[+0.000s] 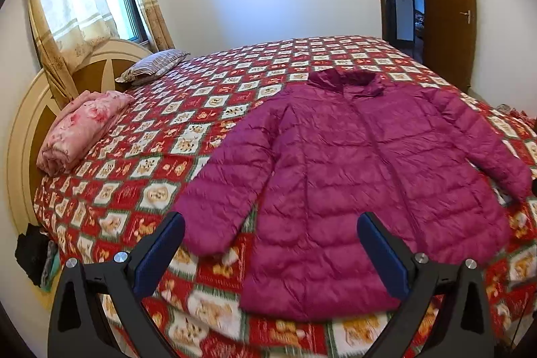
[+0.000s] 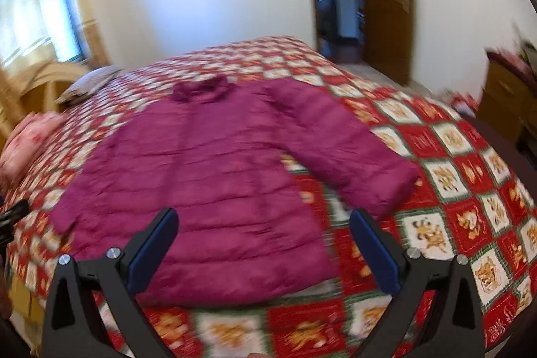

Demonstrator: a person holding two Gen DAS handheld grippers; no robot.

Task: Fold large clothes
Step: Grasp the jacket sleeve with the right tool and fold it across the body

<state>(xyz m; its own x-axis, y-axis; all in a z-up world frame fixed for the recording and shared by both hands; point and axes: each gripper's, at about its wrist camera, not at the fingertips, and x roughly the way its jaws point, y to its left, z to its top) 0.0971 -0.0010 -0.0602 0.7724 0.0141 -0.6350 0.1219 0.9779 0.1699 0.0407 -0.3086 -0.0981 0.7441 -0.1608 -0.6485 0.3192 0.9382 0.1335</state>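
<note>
A magenta quilted puffer jacket [image 1: 352, 176] lies flat and face up on the bed, collar toward the far wall, both sleeves spread out to the sides. In the right wrist view the same jacket [image 2: 208, 176] is blurred. My left gripper [image 1: 270, 220] hangs open above the jacket's hem, near the left sleeve cuff, holding nothing. My right gripper [image 2: 263, 217] is open too, above the hem's right side, with the right sleeve cuff [image 2: 392, 180] just beyond it.
The bed wears a red, white and green patterned cover [image 1: 161, 136]. A folded pink blanket [image 1: 84, 126] and a striped pillow [image 1: 154, 67] lie by the round headboard [image 1: 23, 136]. An open wooden door [image 1: 446, 5] stands at the far right; a wooden cabinet [image 2: 506, 96] is beside the bed.
</note>
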